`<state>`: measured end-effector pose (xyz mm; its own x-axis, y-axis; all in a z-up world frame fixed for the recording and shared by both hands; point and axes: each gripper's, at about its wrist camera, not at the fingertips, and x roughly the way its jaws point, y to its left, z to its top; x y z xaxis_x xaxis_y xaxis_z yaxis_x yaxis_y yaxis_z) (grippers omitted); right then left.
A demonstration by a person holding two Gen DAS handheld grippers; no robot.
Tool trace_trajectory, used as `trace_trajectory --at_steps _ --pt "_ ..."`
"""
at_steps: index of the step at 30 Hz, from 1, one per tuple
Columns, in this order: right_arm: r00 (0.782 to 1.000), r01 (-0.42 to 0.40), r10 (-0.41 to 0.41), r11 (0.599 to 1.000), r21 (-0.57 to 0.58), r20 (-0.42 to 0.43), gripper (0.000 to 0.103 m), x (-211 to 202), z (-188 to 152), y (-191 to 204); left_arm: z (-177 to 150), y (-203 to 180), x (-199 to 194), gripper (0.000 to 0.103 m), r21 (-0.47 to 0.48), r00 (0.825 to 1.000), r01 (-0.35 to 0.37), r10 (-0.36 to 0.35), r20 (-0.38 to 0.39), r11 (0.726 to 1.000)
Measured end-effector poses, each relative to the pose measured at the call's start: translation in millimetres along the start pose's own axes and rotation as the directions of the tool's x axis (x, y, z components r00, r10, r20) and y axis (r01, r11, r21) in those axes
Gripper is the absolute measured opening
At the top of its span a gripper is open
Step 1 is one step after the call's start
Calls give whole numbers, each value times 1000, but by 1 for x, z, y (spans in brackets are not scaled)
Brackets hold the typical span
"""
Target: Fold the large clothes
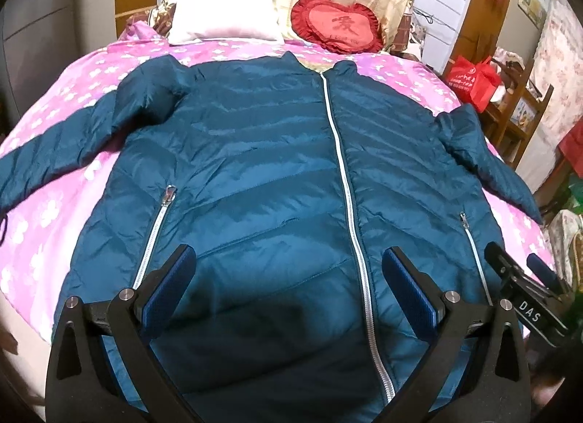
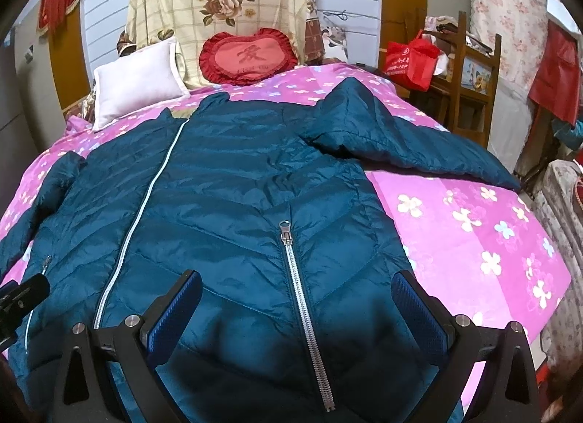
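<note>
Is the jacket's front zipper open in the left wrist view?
No, the jacket lies flat on the pink bedspread with its front zipper closed from collar down to hem.

Teal quilted jacket [image 1: 262, 175] lies face-up, zipped, apparently flat — sleeves spread outward — collar toward the pillows.

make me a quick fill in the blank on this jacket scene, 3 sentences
1. The jacket lies flat with its front zipper ____.
2. The bedspread under it is ____ with flowers.
3. Both the left gripper and right gripper are ____.

Missing words: closed; pink; open
</note>
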<state>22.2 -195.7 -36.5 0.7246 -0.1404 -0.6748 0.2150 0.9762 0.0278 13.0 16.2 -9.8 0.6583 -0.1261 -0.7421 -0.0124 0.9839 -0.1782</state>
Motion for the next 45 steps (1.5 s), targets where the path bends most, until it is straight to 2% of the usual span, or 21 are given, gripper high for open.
trace_trajectory --at_steps 18,34,40,42,45 --pt "1000 19 -19 1000 -7 -6 103 0 -2 2 -1 3 0 102 -21 1000 11 -11 0 1000" --pt "999 -10 10 1000 -3 32 103 -11 0 3 -2 10 1 102 -50 1000 1 -1 -4 999" --pt "994 -81 83 996 -23 68 103 -17 1 7 -2 9 4 102 -50 1000 -24 23 -17 998" --pt "983 -142 145 989 -36 111 103 -26 1 10 -3 8 3 102 -41 999 -35 34 -16 999" --pt "967 -173 186 981 -85 174 103 -37 1 17 -3 9 3 102 -44 999 -46 45 -14 998"
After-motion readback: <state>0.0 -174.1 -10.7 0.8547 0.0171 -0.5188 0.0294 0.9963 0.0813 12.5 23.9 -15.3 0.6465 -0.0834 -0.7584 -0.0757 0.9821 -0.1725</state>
